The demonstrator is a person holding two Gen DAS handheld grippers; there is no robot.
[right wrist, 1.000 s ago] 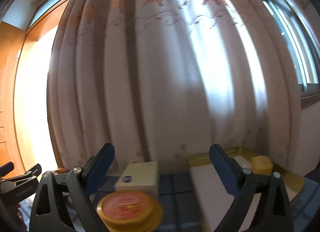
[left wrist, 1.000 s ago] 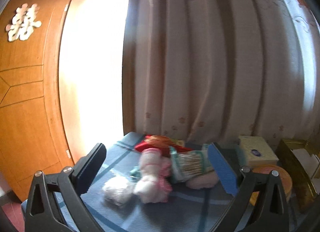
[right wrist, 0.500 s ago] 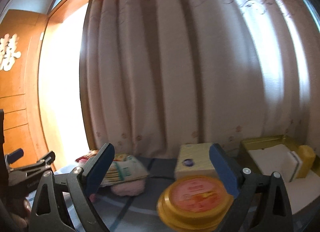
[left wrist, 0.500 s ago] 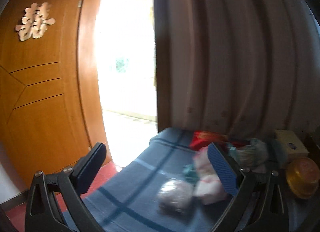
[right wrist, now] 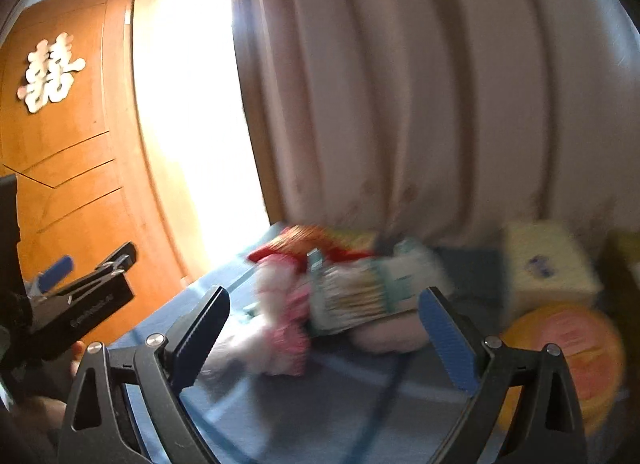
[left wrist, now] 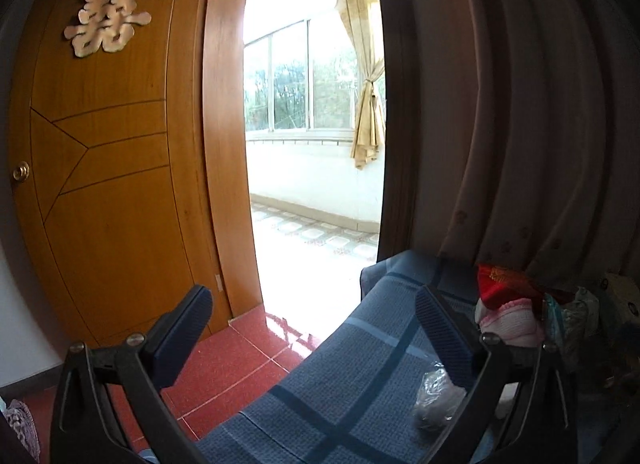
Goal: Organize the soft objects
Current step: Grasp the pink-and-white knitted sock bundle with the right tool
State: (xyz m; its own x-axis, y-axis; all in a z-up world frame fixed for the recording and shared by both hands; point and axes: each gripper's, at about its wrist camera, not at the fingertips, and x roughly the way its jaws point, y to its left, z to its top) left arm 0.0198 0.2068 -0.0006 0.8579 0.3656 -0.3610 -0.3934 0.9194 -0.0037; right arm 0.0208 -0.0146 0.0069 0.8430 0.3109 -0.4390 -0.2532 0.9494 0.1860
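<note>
A pile of soft things lies on a blue checked cloth (right wrist: 320, 404): a pink and white knitted item (right wrist: 284, 328), a red fabric piece (right wrist: 312, 242), a bag of cotton swabs (right wrist: 360, 292) and a pale pink pad (right wrist: 388, 338). My right gripper (right wrist: 324, 328) is open and empty, facing the pile. My left gripper (left wrist: 316, 328) is open and empty, turned toward the table's left end. In the left wrist view the knitted item (left wrist: 508, 324), red fabric (left wrist: 500, 284) and a clear plastic bag (left wrist: 436, 392) sit at the right.
A pale yellow box (right wrist: 548, 268) and a round yellow tin (right wrist: 568, 356) stand to the right of the pile. A curtain (right wrist: 440, 104) hangs behind the table. A wooden door (left wrist: 108, 168), an open doorway and red floor tiles (left wrist: 224, 368) lie to the left.
Both grippers have swung to the left. The left view now faces the door and doorway. The right view has moved from the tin and boxes to the soft pile.
</note>
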